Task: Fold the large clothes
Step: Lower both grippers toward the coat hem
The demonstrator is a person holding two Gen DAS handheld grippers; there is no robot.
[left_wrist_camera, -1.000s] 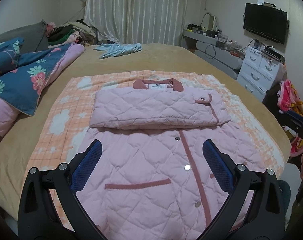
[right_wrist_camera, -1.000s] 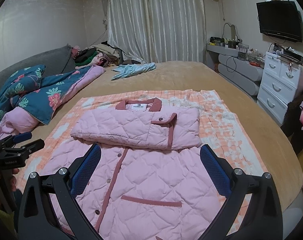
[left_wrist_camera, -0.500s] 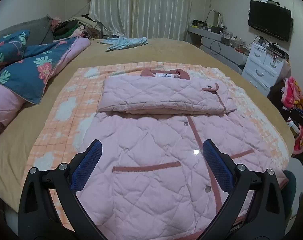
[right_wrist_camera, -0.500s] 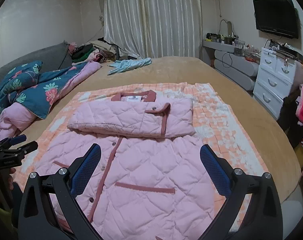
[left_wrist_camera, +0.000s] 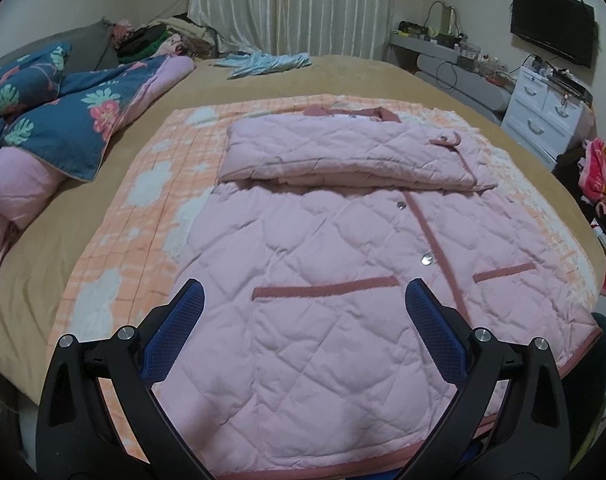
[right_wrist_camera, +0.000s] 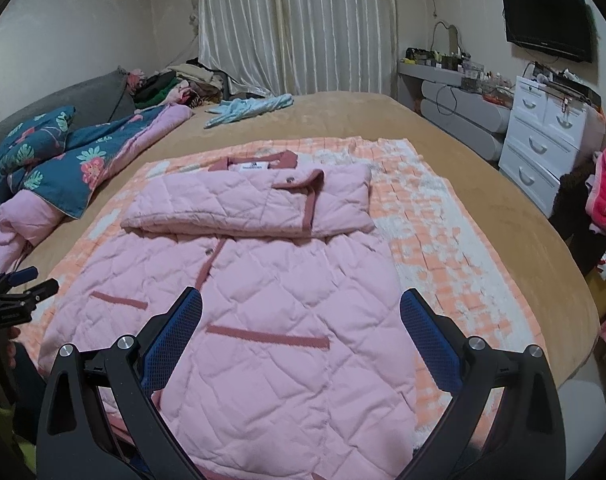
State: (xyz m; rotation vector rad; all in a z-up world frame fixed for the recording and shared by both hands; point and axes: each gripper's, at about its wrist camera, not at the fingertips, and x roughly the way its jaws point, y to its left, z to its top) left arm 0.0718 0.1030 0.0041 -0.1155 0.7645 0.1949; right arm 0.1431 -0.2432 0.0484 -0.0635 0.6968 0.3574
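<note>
Both grippers have dropped nearer the pink jacket [left_wrist_camera: 323, 280] hem at the bed's [left_wrist_camera: 363, 76] near edge | we note left gripper [left_wrist_camera: 303, 300] spread, empty | right gripper [right_wrist_camera: 301, 306] spread, empty

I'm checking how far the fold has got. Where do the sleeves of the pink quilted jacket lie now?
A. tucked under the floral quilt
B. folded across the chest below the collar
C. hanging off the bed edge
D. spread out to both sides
B: the sleeves of the pink quilted jacket form a band across the chest, just below the dark pink collar.
</note>
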